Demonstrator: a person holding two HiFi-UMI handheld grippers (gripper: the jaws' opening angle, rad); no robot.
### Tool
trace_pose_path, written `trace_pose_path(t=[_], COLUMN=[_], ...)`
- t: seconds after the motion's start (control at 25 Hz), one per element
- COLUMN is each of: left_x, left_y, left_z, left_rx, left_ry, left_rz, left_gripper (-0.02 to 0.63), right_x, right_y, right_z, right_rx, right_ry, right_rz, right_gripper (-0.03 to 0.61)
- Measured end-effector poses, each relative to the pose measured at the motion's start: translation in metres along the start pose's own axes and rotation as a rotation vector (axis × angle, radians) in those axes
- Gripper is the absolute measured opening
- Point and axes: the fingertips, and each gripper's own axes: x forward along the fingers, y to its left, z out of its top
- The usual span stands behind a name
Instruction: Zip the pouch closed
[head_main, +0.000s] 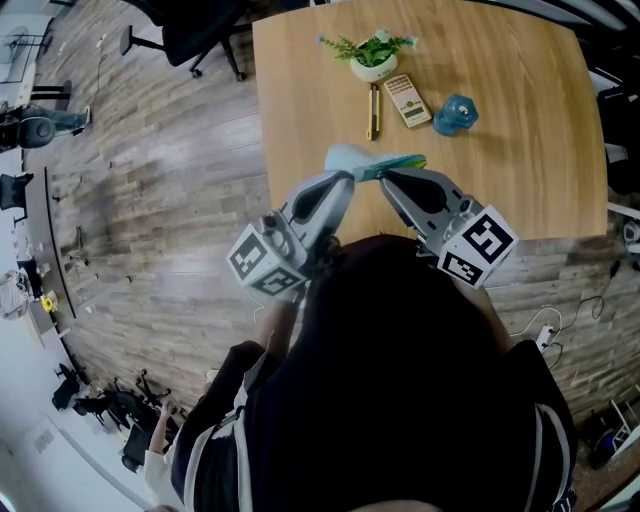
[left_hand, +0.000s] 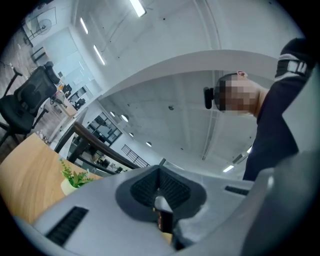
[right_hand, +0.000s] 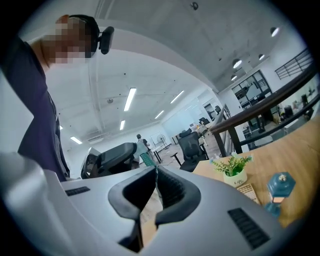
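A light blue pouch (head_main: 352, 157) with a teal edge hangs just above the wooden table's (head_main: 520, 170) near edge, between my two grippers. The left gripper (head_main: 347, 178) comes in from the left. In the left gripper view its jaws (left_hand: 160, 192) are shut on a small silvery tab (left_hand: 162, 203), which looks like the zipper pull. The right gripper (head_main: 383, 177) meets the pouch from the right. In the right gripper view the right gripper (right_hand: 155, 172) is shut on a thin teal strip of the pouch (right_hand: 145, 159). Most of the pouch is hidden behind the fingers.
Farther back on the table stand a small potted plant (head_main: 372, 55), a gold pen-like stick (head_main: 373, 110), a beige remote-like pad (head_main: 407, 100) and a blue glass item (head_main: 455, 115). An office chair (head_main: 195, 30) stands off the table's far left corner. Wood floor lies to the left.
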Motion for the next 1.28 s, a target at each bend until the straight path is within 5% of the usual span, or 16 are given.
trace_pose_path(t=[1.28], left_x=[-0.004], left_y=[-0.008], left_z=[0.005], left_rx=[0.039], left_ry=[0.037], left_rz=[-0.005], left_gripper=[0.000], right_x=[-0.052], right_y=[-0.087], right_z=[-0.036], right_rx=[-0.009], right_ry=[0.132], right_rz=[-0.180], right_gripper=[0.015])
